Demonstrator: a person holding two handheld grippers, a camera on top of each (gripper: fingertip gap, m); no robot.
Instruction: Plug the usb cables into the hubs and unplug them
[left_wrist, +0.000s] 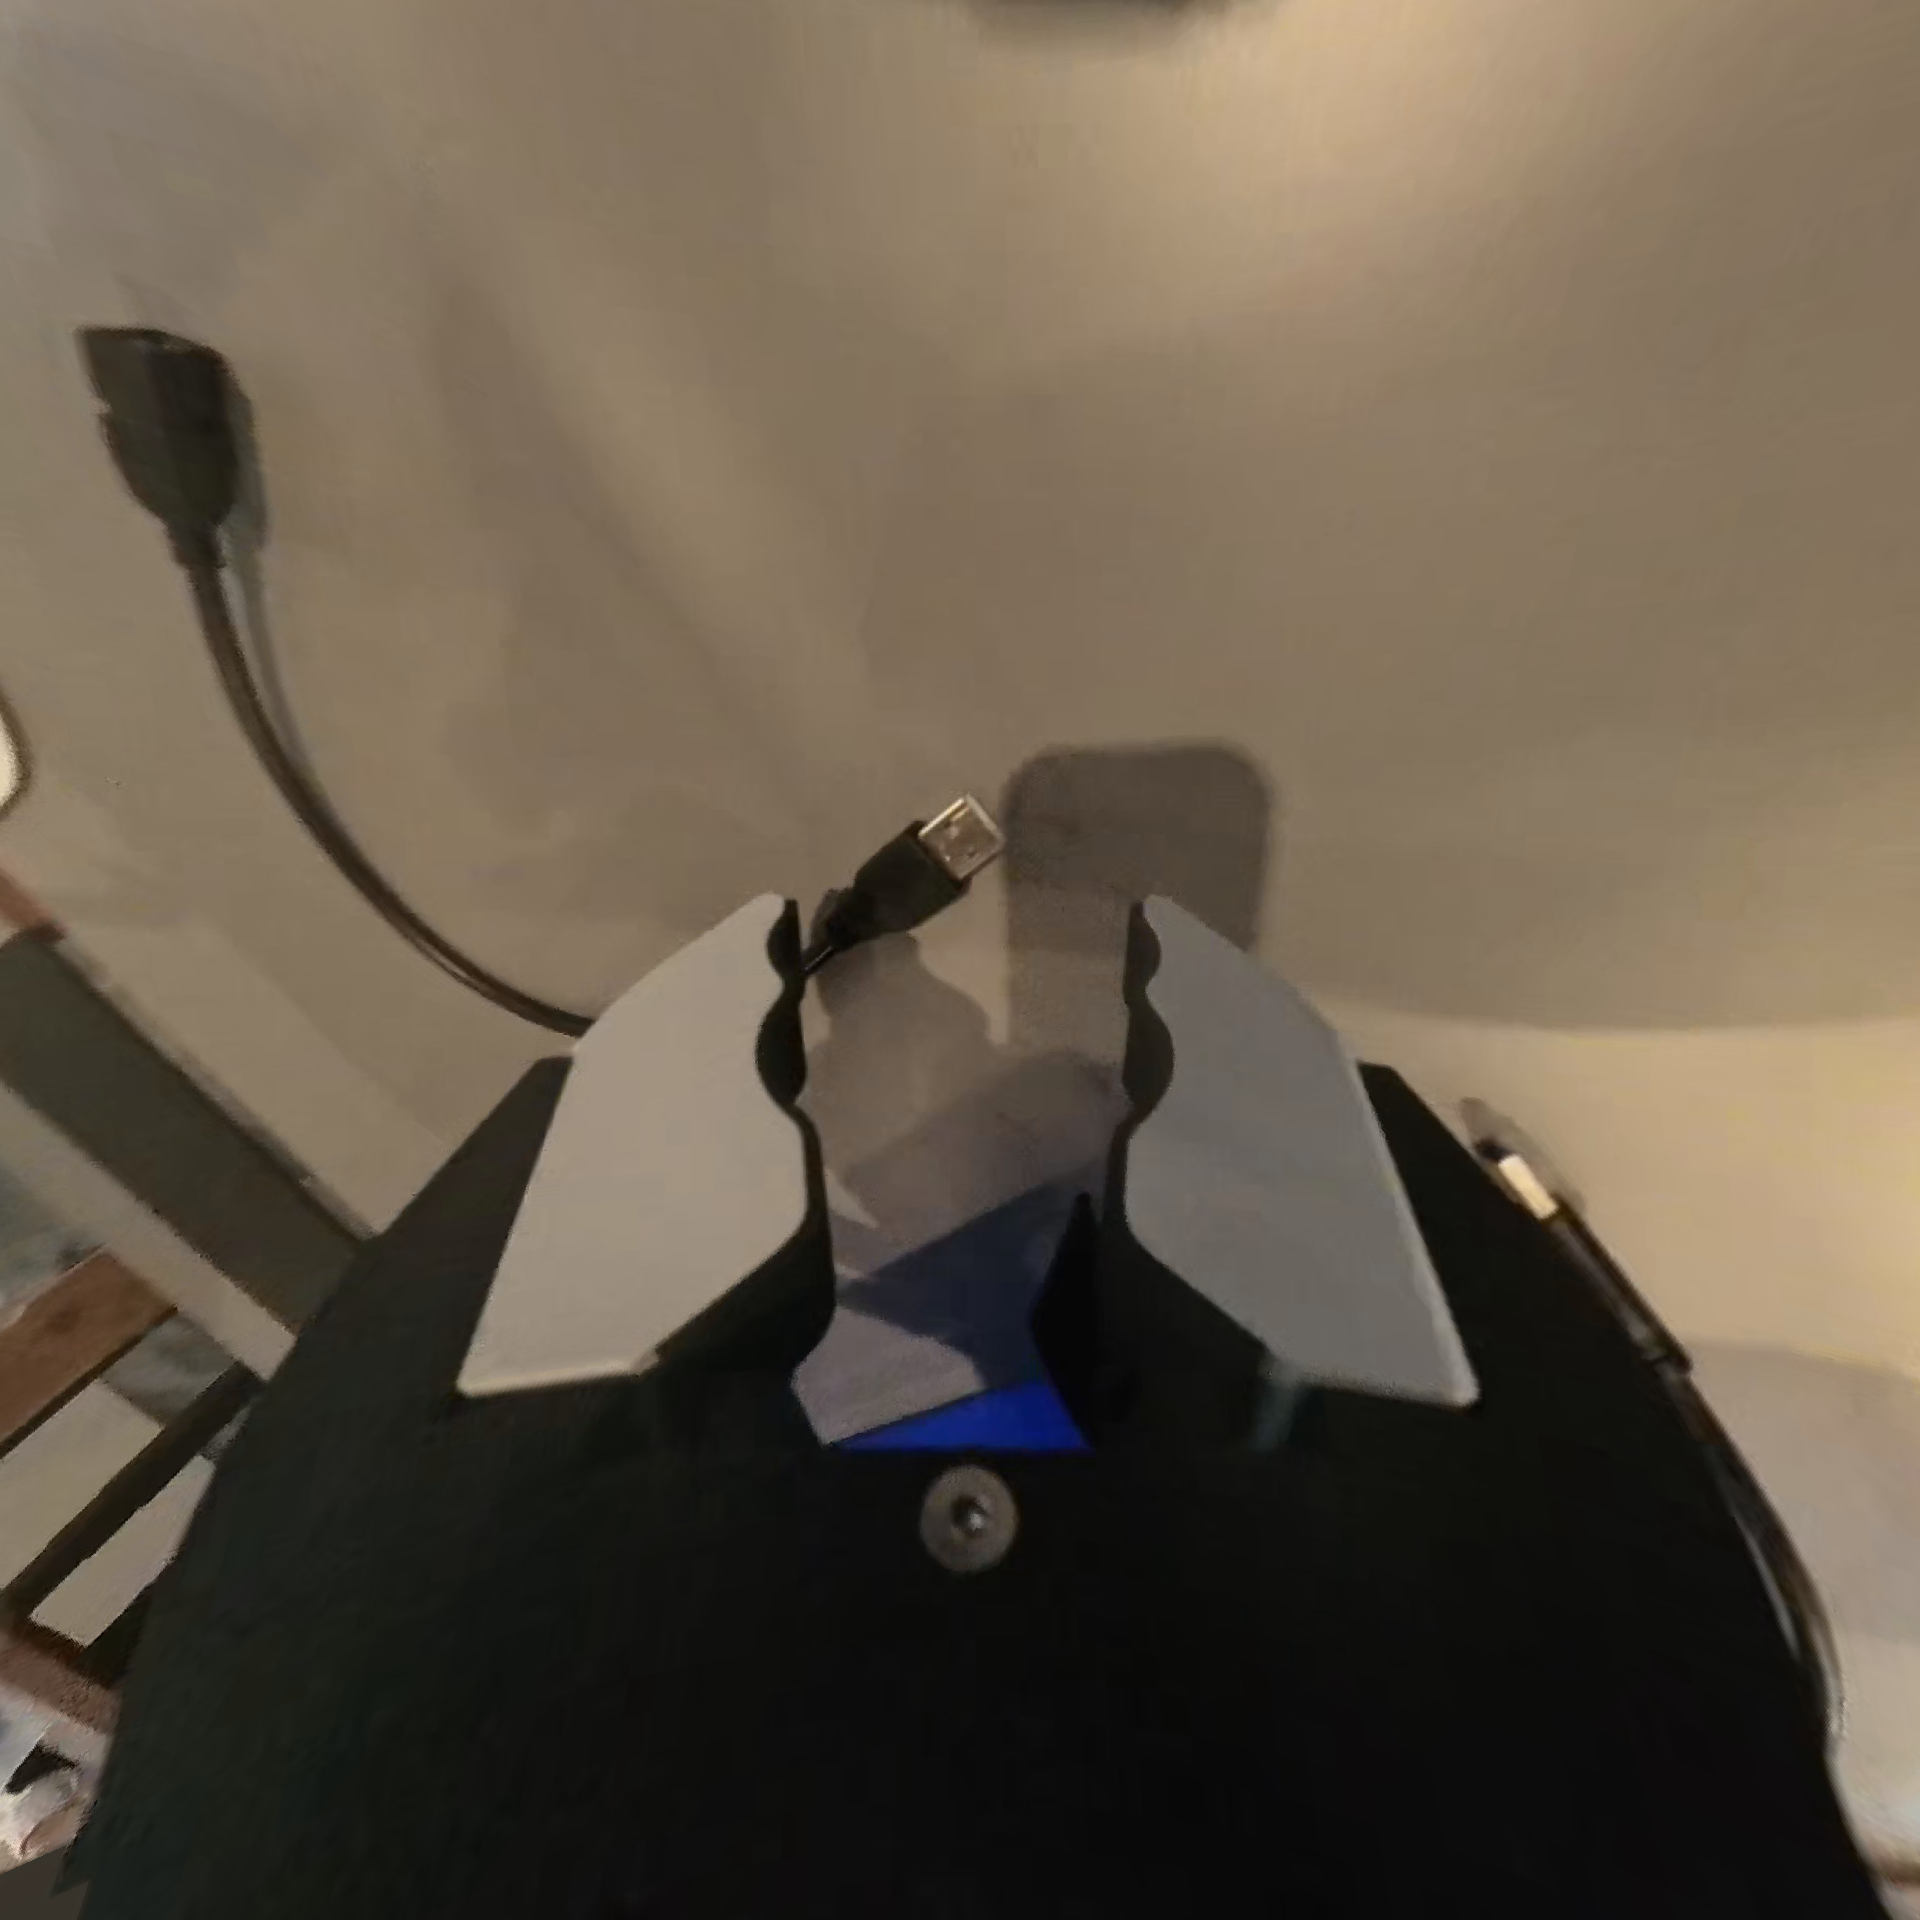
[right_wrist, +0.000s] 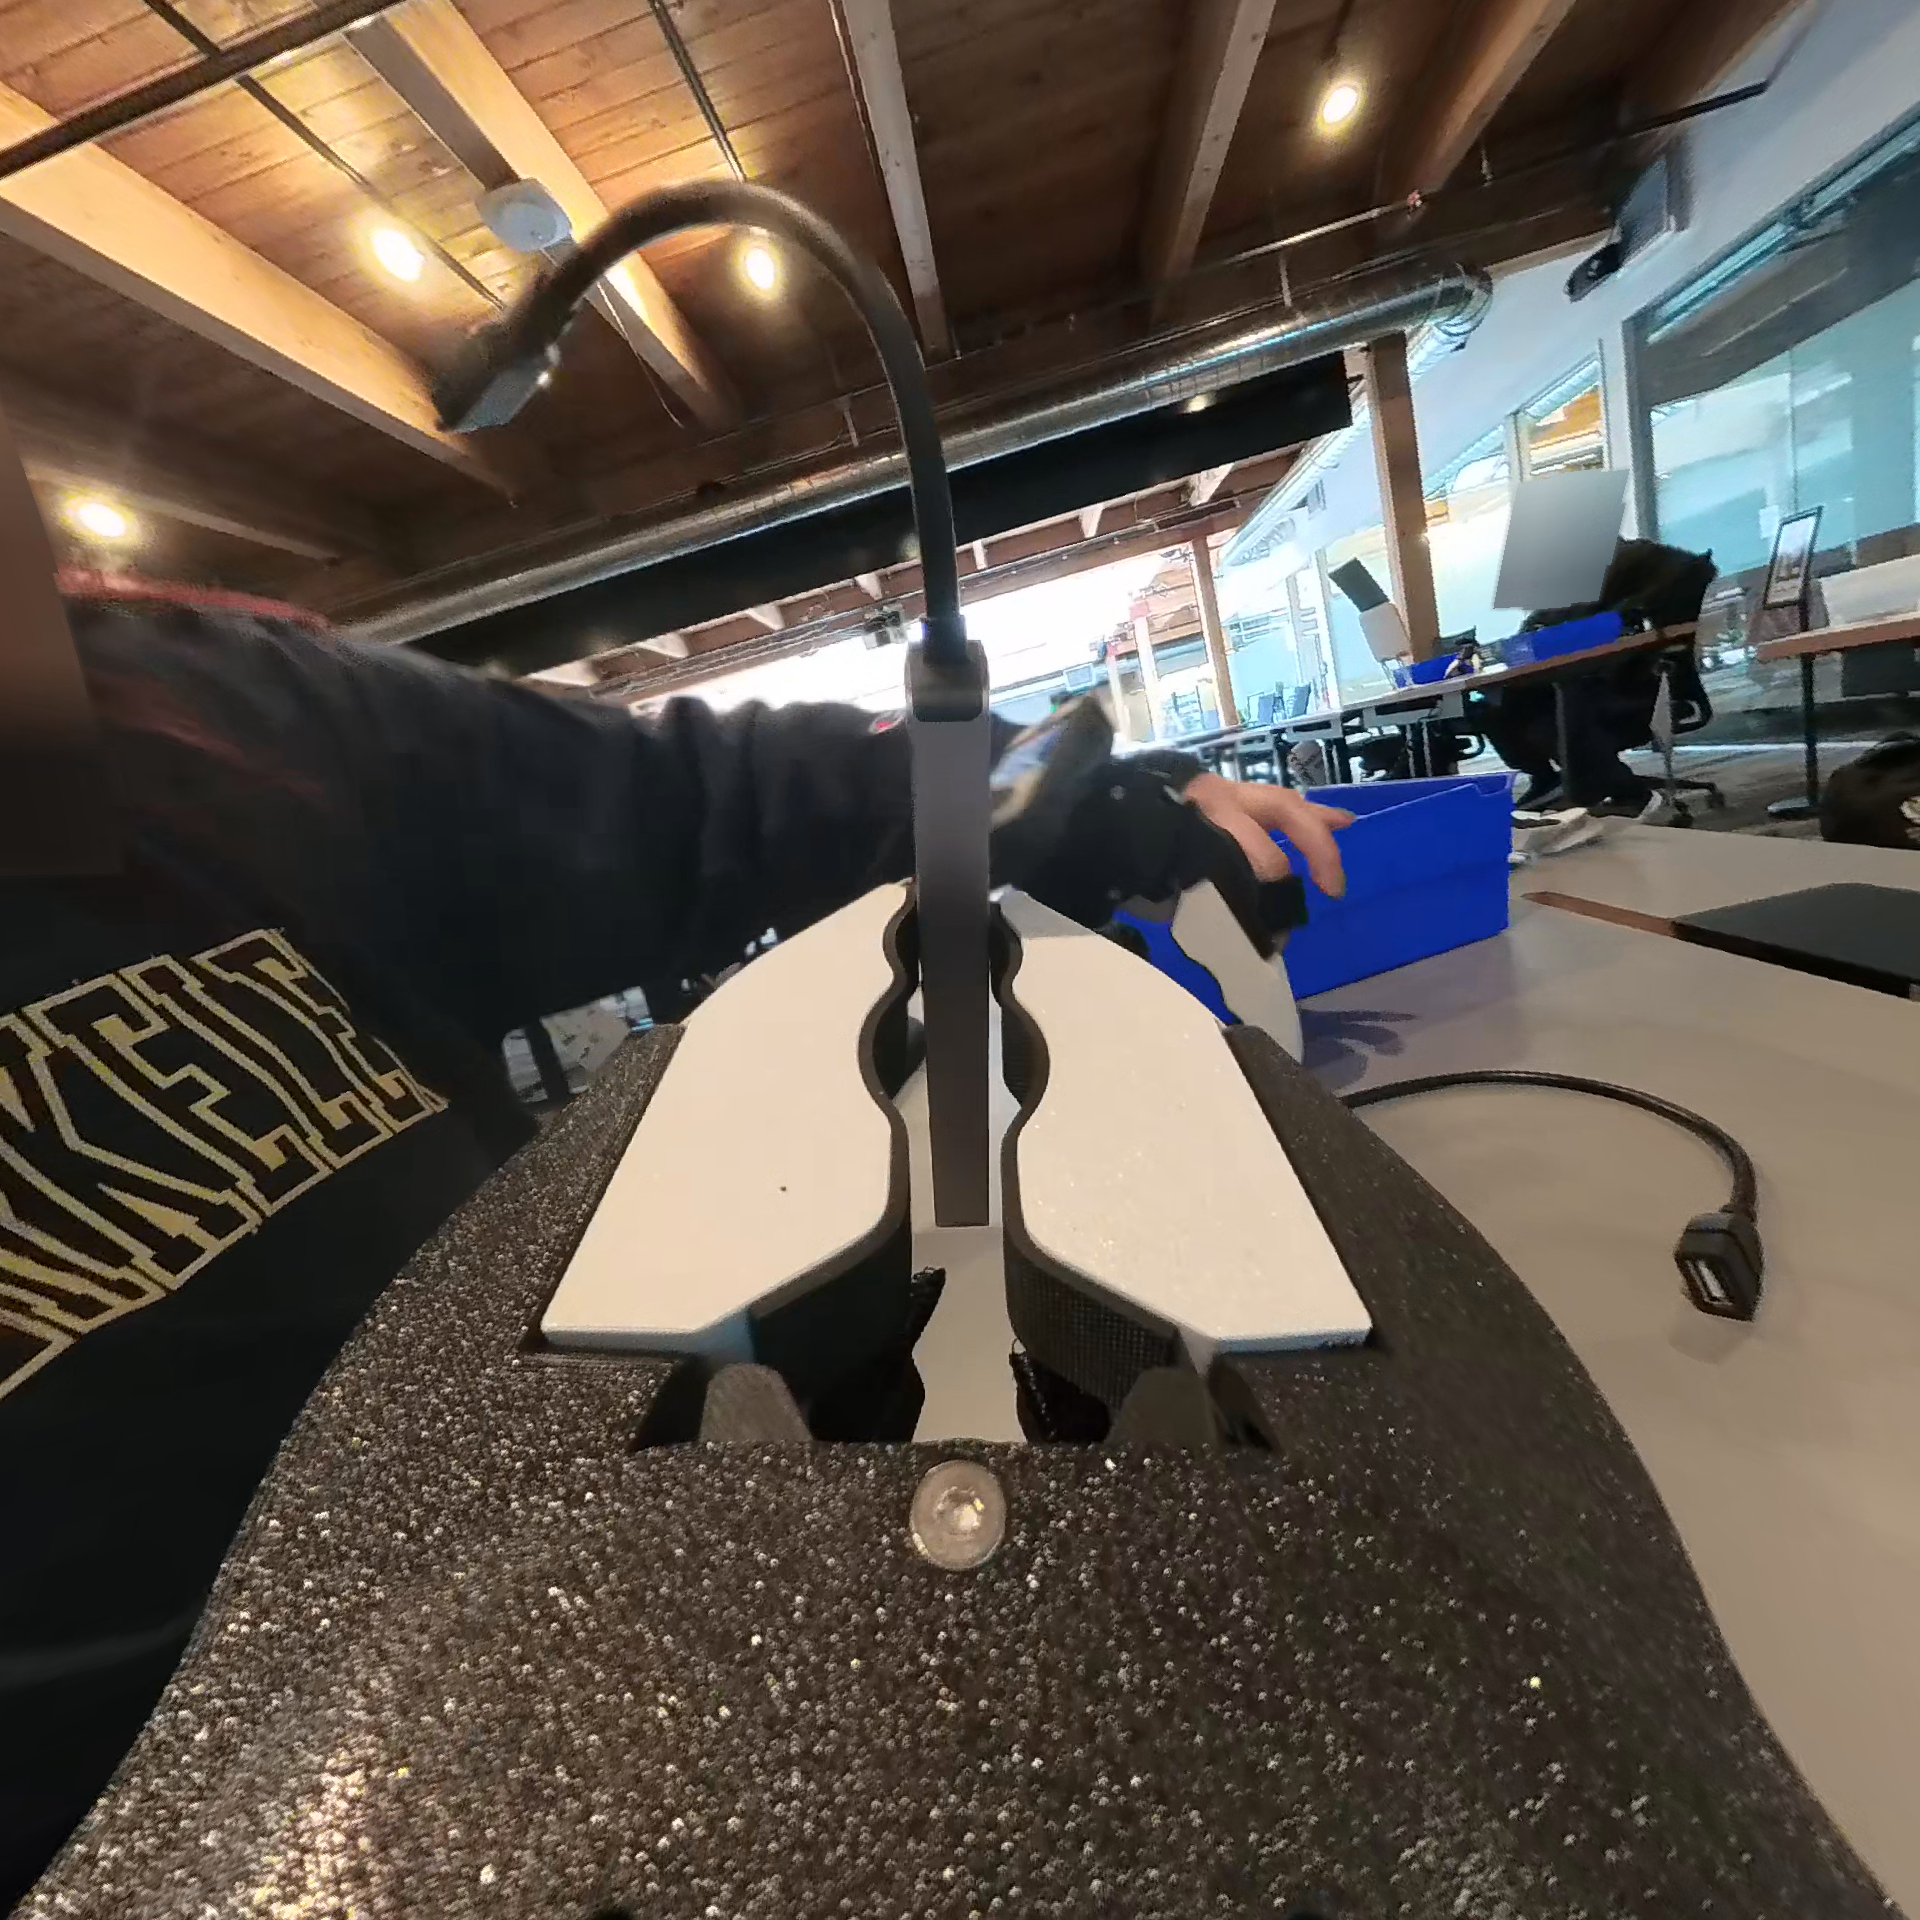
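Note:
In the left wrist view my left gripper (left_wrist: 956, 914) is open over the white table (left_wrist: 1351, 520). A black USB cable's metal plug (left_wrist: 951, 847) lies just beyond the left fingertip, untouched. A dark grey flat block with rounded corners (left_wrist: 1143, 831), apparently a hub, lies on the table beyond the gap. In the right wrist view my right gripper (right_wrist: 953, 909) is shut on a slim grey hub (right_wrist: 951, 831), held upright. The hub's black cable (right_wrist: 831, 249) arcs up and left to its free plug (right_wrist: 499, 384).
A black connector with a curving cable (left_wrist: 171, 436) lies at the far left. A cable with a black USB socket (right_wrist: 1714, 1268) lies on the table at right. Behind are a blue bin (right_wrist: 1403, 883), a black mat (right_wrist: 1818, 935) and the person's sleeved arm (right_wrist: 520, 790).

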